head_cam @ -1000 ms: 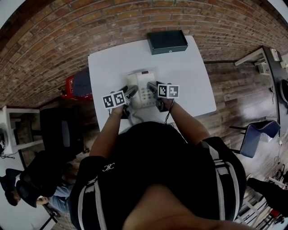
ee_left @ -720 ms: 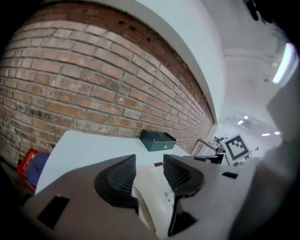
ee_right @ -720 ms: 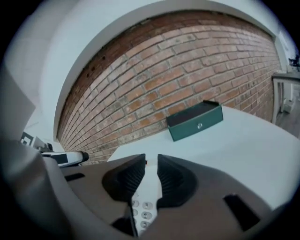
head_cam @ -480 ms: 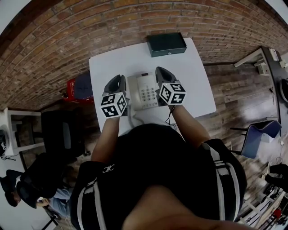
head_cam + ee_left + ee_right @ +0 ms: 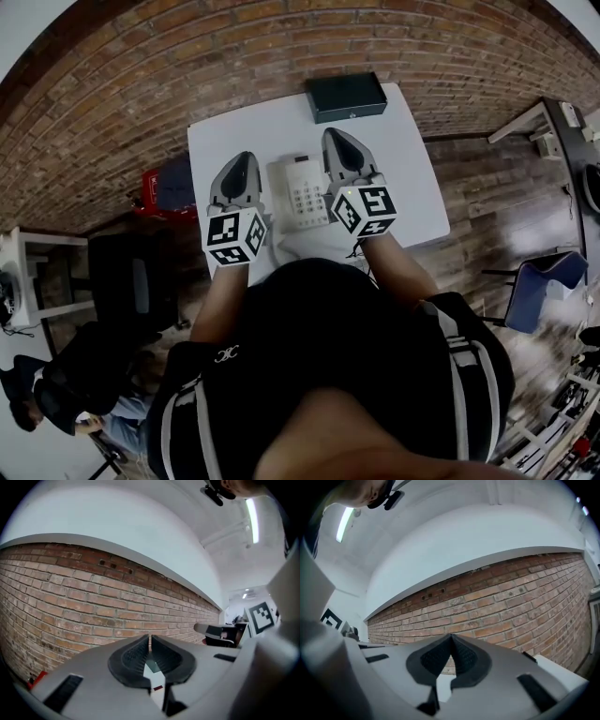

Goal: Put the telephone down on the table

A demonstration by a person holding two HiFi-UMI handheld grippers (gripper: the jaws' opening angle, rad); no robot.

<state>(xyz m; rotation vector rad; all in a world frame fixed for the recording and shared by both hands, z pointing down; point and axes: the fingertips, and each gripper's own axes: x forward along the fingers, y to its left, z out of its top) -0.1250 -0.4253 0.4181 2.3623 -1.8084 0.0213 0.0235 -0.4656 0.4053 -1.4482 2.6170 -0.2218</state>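
Pale grey push-button desk telephone [image 5: 303,192] resting flat on the white rectangular table [image 5: 408,164], below and between the two grippers. Its long axis runs away from the person, parallel to both. Left gripper [image 5: 242,161]: jaws just closed, pads meeting, nothing between them, beside the telephone's left flank. Right gripper [image 5: 337,141]: likewise brought together and empty, at the right flank, seemingly a shade nearer. Both point about level toward the brick wall. Judged complete: the telephone is down, and neither gripper touches it. A dark rectangular box [image 5: 347,97] lies beyond both tips.
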